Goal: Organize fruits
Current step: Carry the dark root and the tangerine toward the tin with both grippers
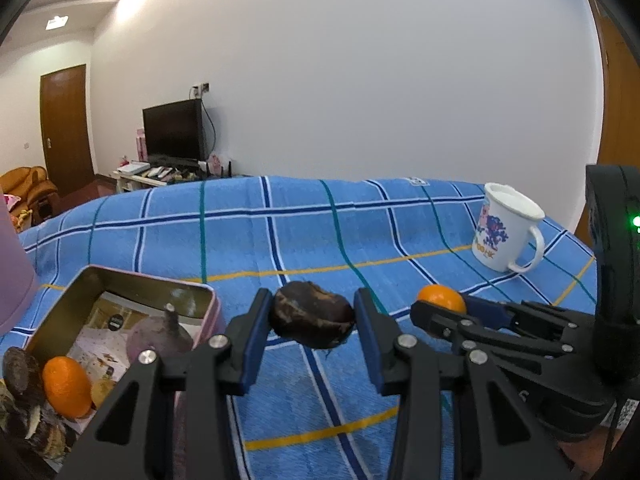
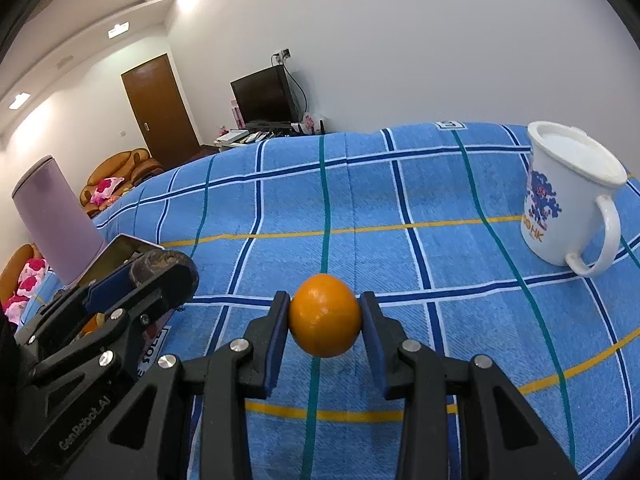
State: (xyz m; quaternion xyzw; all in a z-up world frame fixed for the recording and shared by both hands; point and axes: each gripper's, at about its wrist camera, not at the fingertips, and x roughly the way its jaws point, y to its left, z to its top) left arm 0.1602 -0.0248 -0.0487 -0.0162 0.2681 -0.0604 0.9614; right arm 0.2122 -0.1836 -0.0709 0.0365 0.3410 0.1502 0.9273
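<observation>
My left gripper (image 1: 313,314) is shut on a dark brown wrinkled fruit (image 1: 312,315), held above the blue checked cloth (image 1: 280,236). Just left of it lies an open pink tin (image 1: 120,280) holding a purple round fruit (image 1: 160,338), an orange (image 1: 66,386) and several dark fruits (image 1: 22,372). My right gripper (image 2: 325,316) is shut on a small orange (image 2: 325,315), also lifted over the cloth. In the left wrist view the right gripper (image 1: 440,306) and its orange (image 1: 442,298) sit to the right. In the right wrist view the left gripper (image 2: 160,272) is at the left with the dark fruit (image 2: 160,266).
A white mug with a blue print (image 1: 506,228) (image 2: 568,196) stands at the cloth's far right. A tall lilac container (image 2: 56,216) stands at the left behind the tin. Beyond the cloth's far edge are a television (image 1: 174,130), a brown door and an armchair.
</observation>
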